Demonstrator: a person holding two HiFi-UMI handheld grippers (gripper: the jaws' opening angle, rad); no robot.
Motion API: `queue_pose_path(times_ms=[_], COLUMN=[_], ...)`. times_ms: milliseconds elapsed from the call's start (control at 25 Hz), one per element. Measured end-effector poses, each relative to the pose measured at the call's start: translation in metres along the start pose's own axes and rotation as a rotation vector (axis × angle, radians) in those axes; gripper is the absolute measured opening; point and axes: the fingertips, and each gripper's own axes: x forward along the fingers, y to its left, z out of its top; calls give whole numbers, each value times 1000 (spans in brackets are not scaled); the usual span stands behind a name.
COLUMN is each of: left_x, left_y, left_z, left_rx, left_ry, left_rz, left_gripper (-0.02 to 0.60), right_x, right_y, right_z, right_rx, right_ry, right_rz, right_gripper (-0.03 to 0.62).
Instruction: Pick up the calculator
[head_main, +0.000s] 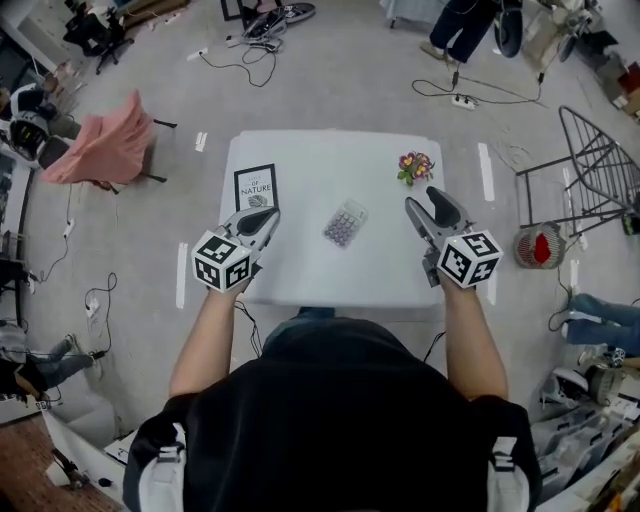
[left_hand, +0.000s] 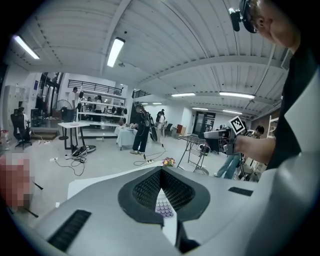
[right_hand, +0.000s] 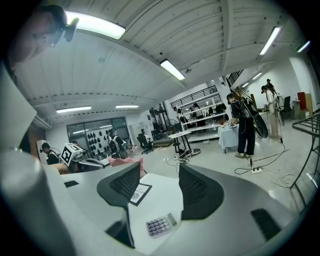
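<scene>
Near the middle of the table (head_main: 300, 160), a little toward the right, the calculator (head_main: 345, 222) lies flat with its keys up, turned at a slant to the table's edges. My right gripper (head_main: 420, 197) hovers over the right side of the table with its jaws spread wide and nothing between them; in its own view the calculator sits low on the white top, just below the gap. My left gripper (head_main: 268, 214) hangs over the left side, its jaws pressed together at the tips and holding nothing, with only a sliver of the keypad showing through the slit beneath them.

I judge the calculator to be light, stiff plastic, thin enough that a jaw has little side wall to catch. Its casing looks smooth, so it may skate on the table if I push one side before the other. I would take it across its two long sides, near the middle of its length, keeping the pads off the keys and the display end.

Room is generous. A framed card (head_main: 255, 187) lies near the left edge and a small bunch of flowers (head_main: 415, 166) toward the far right corner, both well apart from the calculator. Bare table surrounds it, and the near edge is not close enough to worry me.
</scene>
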Motion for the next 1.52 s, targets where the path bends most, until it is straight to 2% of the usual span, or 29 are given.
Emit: queue_pose_path(times_ms=[240, 440, 640, 840, 960, 1520], left_x=[18, 36, 49, 63, 69, 107], left_y=[42, 54, 64, 68, 73, 94], left_z=[2, -2, -23, -42, -52, -108], left_rx=[-42, -37, -71, -44, -59, -117], left_ry=[2, 26, 64, 108, 128, 211], left_rz=[-13, -30, -55, -47, -43, -82], left_gripper=[15, 15, 15, 17, 16, 17], right_x=[38, 60, 88, 103, 109, 149], right_y=[-7, -15, -16, -34, -45, -67], right_z=[-9, -21, -60, -100, -123, -205], right_rx=[-14, -8, -12, 5, 34, 152], right_ry=[40, 78, 177, 266, 313, 446], right_rz=[-12, -4, 18, 7, 1, 10], right_gripper=[238, 236, 236, 238, 238, 238])
